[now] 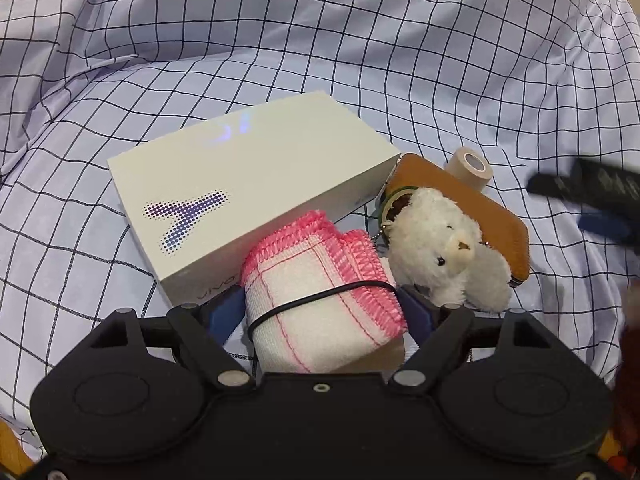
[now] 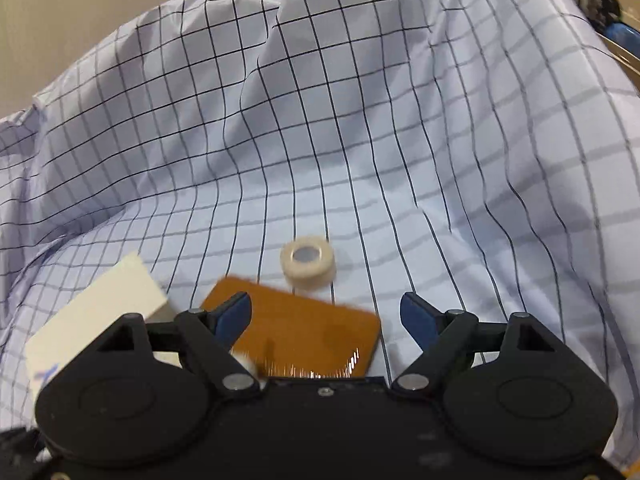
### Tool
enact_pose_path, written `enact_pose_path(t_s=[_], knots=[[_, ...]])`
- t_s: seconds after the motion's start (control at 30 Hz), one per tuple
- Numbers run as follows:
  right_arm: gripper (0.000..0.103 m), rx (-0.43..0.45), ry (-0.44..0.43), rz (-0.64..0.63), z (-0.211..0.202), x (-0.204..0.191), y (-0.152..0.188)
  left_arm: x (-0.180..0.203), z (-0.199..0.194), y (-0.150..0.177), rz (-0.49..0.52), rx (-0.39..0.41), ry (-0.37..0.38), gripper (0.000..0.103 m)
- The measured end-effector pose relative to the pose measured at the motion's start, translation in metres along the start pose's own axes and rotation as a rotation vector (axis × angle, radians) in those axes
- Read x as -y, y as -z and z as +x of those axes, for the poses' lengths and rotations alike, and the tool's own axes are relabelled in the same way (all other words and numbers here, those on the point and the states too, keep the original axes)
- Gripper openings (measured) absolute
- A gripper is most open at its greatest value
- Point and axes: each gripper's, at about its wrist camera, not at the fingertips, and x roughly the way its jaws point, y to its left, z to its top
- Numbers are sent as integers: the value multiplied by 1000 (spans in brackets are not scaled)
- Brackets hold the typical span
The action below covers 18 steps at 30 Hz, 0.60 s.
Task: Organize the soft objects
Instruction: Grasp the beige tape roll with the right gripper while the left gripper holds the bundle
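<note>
My left gripper [image 1: 320, 308] is shut on a rolled white towel with pink stitched edges [image 1: 320, 296], bound by a black band. It sits just in front of a white phone box [image 1: 248, 188]. A white plush bear keychain [image 1: 444, 248] lies right of the towel, on a brown leather case [image 1: 496, 220]. A roll of beige tape [image 1: 470, 168] stands behind the case. My right gripper [image 2: 326, 316] is open and empty above the brown case [image 2: 304, 328], with the tape roll [image 2: 308, 262] beyond it. The right gripper also shows blurred in the left wrist view [image 1: 592, 196].
Everything lies on a rumpled lilac checked cloth [image 1: 360, 60], which rises in folds at the back and sides [image 2: 360, 120]. The phone box corner [image 2: 96, 316] shows at the left of the right wrist view. A dark and blue object [image 2: 608, 12] sits at the far right edge.
</note>
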Motion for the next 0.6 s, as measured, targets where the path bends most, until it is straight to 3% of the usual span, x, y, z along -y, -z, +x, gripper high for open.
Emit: enact_pose_path(t_s=[0.13, 0.27, 0.6], knots=[[82, -14, -1, -10, 32, -7, -18, -2, 3, 0, -4, -10, 9, 78], [82, -35, 9, -21, 60, -10, -30, -11, 14, -1, -53, -68, 57, 78], [78, -106, 33, -72, 108, -23, -34, -1, 15, 3, -4, -49, 22, 77]])
